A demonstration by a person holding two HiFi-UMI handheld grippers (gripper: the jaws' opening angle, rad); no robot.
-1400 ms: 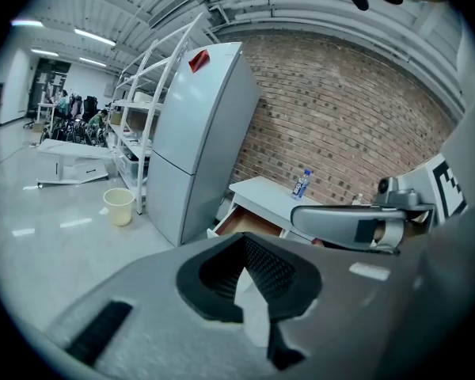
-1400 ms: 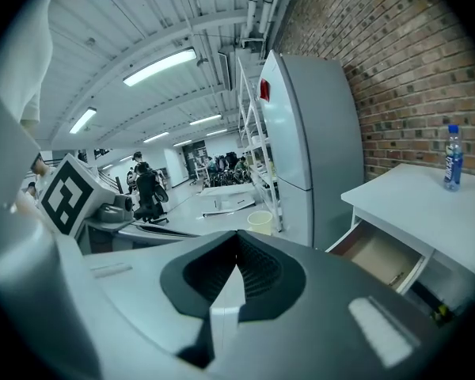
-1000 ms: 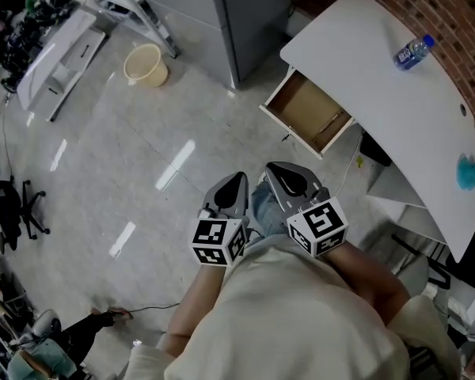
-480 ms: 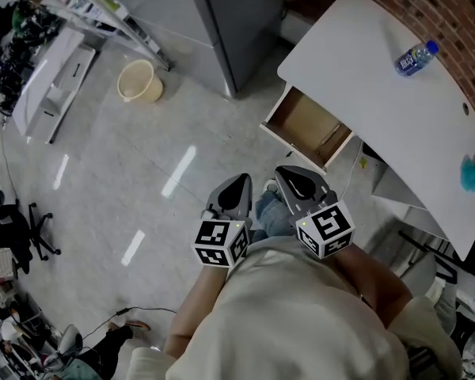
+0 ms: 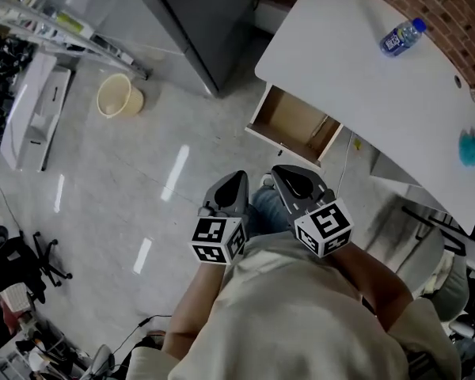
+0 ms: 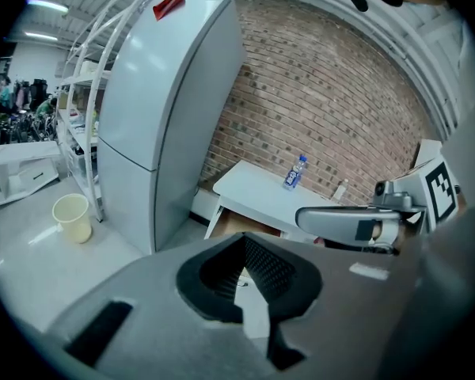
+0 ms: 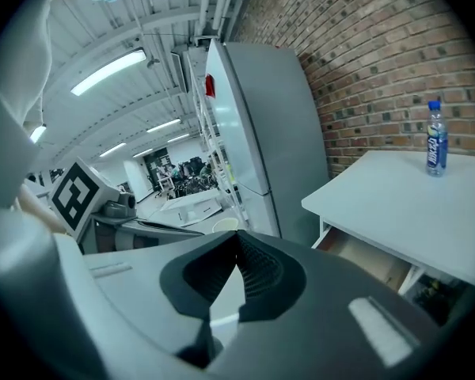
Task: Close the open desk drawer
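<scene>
The white desk (image 5: 364, 77) stands at the upper right of the head view, and its wooden drawer (image 5: 291, 125) is pulled out towards me, empty inside. Both grippers are held side by side in front of my body, short of the drawer and touching nothing. The left gripper (image 5: 237, 180) is shut and empty, and so is the right gripper (image 5: 282, 172). In the left gripper view the shut left gripper (image 6: 245, 241) points at the drawer (image 6: 236, 225) under the desk (image 6: 257, 190). In the right gripper view the shut right gripper (image 7: 237, 239) has the drawer (image 7: 368, 261) off to its right.
A water bottle (image 5: 398, 36) lies on the desk, with a blue patch (image 5: 468, 149) further along. A grey fridge (image 5: 198, 22) stands left of the desk before a brick wall. A cream bucket (image 5: 114, 95) sits on the shiny floor by metal shelving (image 5: 55, 22).
The desk and drawer have drawn nearer in the head view, while the bucket has slid left. Both grippers stay shut, side by side.
</scene>
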